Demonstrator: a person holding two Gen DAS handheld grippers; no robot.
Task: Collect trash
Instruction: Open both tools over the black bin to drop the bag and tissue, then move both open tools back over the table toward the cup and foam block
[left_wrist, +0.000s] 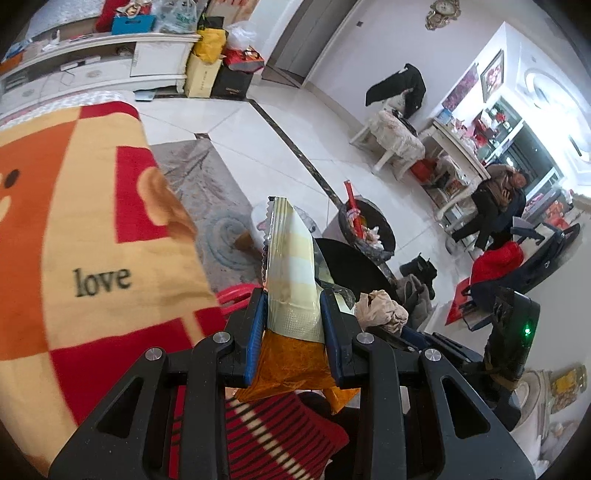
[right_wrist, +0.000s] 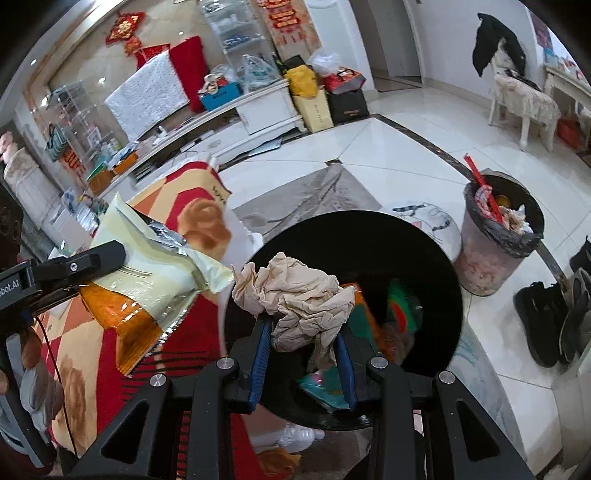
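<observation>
My left gripper (left_wrist: 293, 301) is shut on a pale yellow and orange snack wrapper (left_wrist: 291, 266), which stands up between its blue pads. The same wrapper (right_wrist: 155, 273) shows at the left of the right wrist view, beside the left gripper's finger (right_wrist: 85, 260). My right gripper (right_wrist: 304, 328) is shut on a crumpled beige paper wad (right_wrist: 295, 299), also seen as the paper wad (left_wrist: 380, 310) in the left wrist view. The wad hangs above a black bin (right_wrist: 436, 295) that holds colourful wrappers. The black bin (left_wrist: 354, 266) lies just beyond the snack wrapper.
A red, orange and cream blanket (left_wrist: 74, 240) covers a surface at the left. A grey waste bin (right_wrist: 495, 236) full of rubbish stands on the white tiled floor at the right, with black shoes (right_wrist: 554, 321) near it. A person (left_wrist: 491, 206) sits far back right.
</observation>
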